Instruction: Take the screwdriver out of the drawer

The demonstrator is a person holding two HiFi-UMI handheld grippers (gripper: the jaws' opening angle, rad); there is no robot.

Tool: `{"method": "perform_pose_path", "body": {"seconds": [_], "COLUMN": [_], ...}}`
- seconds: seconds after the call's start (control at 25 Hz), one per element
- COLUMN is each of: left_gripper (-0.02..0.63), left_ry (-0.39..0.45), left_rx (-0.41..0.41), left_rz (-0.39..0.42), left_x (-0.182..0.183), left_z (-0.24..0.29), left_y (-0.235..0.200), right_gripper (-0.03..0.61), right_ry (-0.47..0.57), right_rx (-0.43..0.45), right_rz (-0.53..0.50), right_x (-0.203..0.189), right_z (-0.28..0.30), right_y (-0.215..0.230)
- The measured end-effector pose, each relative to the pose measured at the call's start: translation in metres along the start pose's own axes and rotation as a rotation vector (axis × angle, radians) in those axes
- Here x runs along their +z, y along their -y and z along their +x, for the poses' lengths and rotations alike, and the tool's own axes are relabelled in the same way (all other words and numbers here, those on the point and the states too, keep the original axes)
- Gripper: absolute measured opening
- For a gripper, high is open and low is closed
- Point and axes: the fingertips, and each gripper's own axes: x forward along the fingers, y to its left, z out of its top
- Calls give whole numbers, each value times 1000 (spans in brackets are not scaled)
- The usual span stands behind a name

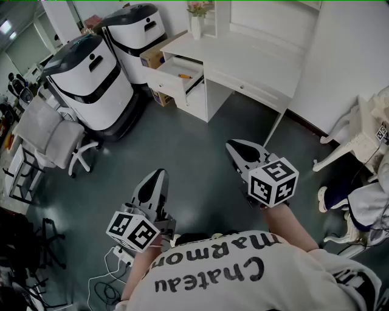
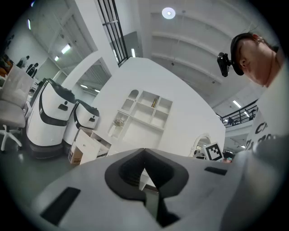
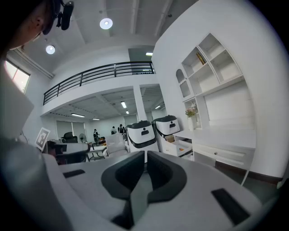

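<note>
A white desk (image 1: pixel 255 61) stands across the room with its left drawer (image 1: pixel 177 71) pulled open. A small orange-handled screwdriver (image 1: pixel 184 76) lies inside it. I hold both grippers low over the dark floor, far from the desk. My left gripper (image 1: pixel 159 173) points toward the drawer with its jaws shut and nothing between them. My right gripper (image 1: pixel 233 144) is also shut and empty. In the left gripper view the shut tips (image 2: pixel 144 151) face the open drawer (image 2: pixel 92 143). From the right gripper (image 3: pixel 145 152), the drawer (image 3: pixel 183 148) shows at the right.
Two large white-and-black machines (image 1: pixel 91 79) (image 1: pixel 137 30) stand left of the desk, with a cardboard box (image 1: pixel 155 58) between. An office chair (image 1: pixel 55 136) sits at the left. A vase (image 1: pixel 197 18) is on the desk. A white chair (image 1: pixel 355 143) and a seated person (image 1: pixel 364 200) are at the right.
</note>
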Motion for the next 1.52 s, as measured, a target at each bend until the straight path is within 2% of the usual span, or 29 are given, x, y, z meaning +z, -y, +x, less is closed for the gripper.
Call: {"method": "perform_pose_path", "body": {"seconds": [0.4,0.6,0.8,0.96,1.2,1.52], "left_gripper": [23,23,23,23,23,23], "left_ry": [1,-36,-43,-31,0,39], "left_rx": [24,57,57,45,16,-42], "left_rz": [-26,-73,-91,-90,-84,14], "left_x": [-10,-25,-19,4,63,138], "left_z": [-1,2,35,77,137,193], "left_y": [-2,-24,-58,-93,-152,-216], "right_gripper": [40,40,40,40,40,40], "right_ry": [-3,-40,-64,-54,-24,79], "right_rx": [-3,-20,-46,-64,-70,-57], "right_rz": [10,98,119,150,139,110], "right_x": [-4,-20,-18,1,55,125], "right_z": [-1,17,55,99,181,273], "right_y": [11,28,53,79,101,117]}}
